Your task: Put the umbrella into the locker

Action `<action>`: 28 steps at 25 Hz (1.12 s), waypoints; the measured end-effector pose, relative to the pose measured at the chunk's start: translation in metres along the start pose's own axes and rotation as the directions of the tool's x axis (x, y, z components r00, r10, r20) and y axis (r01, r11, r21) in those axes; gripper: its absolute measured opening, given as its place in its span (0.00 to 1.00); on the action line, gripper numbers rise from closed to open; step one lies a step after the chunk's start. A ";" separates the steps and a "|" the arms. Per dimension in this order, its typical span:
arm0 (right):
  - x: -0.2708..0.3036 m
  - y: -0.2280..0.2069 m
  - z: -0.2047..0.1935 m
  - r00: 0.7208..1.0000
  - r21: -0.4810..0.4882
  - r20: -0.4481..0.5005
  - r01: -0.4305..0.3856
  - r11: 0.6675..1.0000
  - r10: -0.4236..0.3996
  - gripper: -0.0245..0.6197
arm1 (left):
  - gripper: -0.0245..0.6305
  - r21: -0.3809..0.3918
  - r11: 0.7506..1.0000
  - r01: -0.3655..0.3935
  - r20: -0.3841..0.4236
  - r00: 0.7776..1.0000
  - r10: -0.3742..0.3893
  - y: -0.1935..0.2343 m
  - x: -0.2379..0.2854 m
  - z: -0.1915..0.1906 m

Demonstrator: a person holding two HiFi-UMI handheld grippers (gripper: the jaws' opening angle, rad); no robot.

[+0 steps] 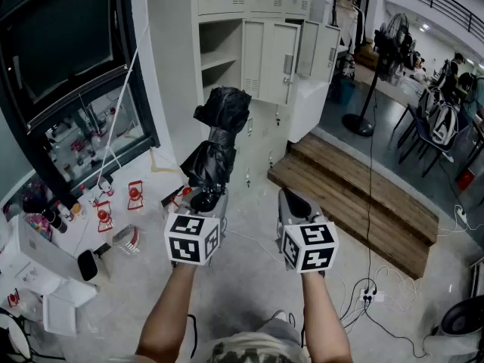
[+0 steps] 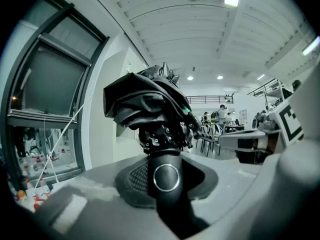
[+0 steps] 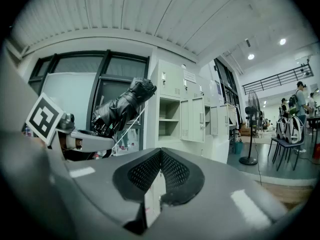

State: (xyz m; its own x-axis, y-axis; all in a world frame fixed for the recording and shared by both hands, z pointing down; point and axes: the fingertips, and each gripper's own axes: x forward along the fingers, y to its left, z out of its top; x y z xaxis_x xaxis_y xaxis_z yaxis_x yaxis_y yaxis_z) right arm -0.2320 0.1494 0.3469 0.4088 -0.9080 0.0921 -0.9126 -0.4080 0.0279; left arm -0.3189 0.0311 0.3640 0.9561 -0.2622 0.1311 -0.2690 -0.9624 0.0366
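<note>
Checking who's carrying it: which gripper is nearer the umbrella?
Left. The left gripper is shut on the umbrella, clamping its handle. The right gripper is beside it to the right, apart from the umbrella, shut and empty.

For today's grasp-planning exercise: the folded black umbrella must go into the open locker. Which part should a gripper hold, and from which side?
Grip the rigid round handle, from the rear end of the umbrella, as the left gripper does. The bunched canopy is soft and would likely give; held so, it points first toward the open locker.
</note>
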 end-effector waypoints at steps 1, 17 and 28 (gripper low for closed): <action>0.001 0.000 -0.002 1.000 0.000 -0.004 -0.002 1.000 0.002 0.04 | 0.21 -0.001 1.000 0.000 -0.003 1.000 0.000 0.001 0.001 -0.001; 0.066 -0.072 -0.009 0.998 -0.001 -0.011 -0.062 0.998 0.062 0.05 | 0.21 -0.002 1.000 -0.019 -0.007 1.000 0.019 0.001 0.104 0.011; 0.151 -0.172 0.005 0.988 0.003 -0.015 -0.155 0.988 0.155 0.05 | 0.21 -0.036 0.994 -0.107 -0.017 0.994 0.107 0.002 0.222 0.036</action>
State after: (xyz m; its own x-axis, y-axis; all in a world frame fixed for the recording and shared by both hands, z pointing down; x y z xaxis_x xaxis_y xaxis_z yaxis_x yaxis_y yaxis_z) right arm -0.0131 0.0815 0.3510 0.2625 -0.9586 0.1106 -0.9647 -0.2630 0.0107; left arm -0.1028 -0.0316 0.3575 0.9198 -0.3621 0.1512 -0.3740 -0.9256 0.0585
